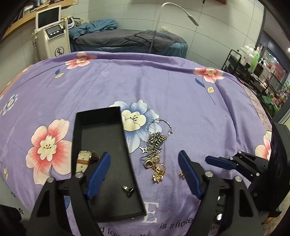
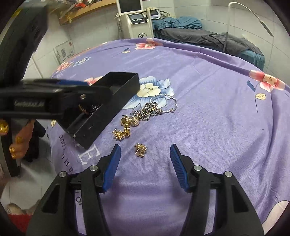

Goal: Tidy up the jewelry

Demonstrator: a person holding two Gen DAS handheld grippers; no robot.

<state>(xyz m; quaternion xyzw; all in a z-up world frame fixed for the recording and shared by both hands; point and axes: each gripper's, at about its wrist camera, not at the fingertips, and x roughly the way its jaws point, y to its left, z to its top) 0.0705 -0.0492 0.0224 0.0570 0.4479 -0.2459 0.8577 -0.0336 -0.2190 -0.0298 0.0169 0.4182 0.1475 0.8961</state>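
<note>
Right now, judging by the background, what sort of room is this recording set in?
Probably a beauty or massage salon: a treatment machine with a screen, a covered treatment bed under a gooseneck lamp, and a trolley of bottles.

Beauty salon, treatment bed (image 1: 130, 39), beauty machine (image 1: 52, 36)

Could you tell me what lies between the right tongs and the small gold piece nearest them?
Only bare purple bedspread. In the right wrist view the right tongs stand open around the gold earring, their fingers apart from it.
</note>
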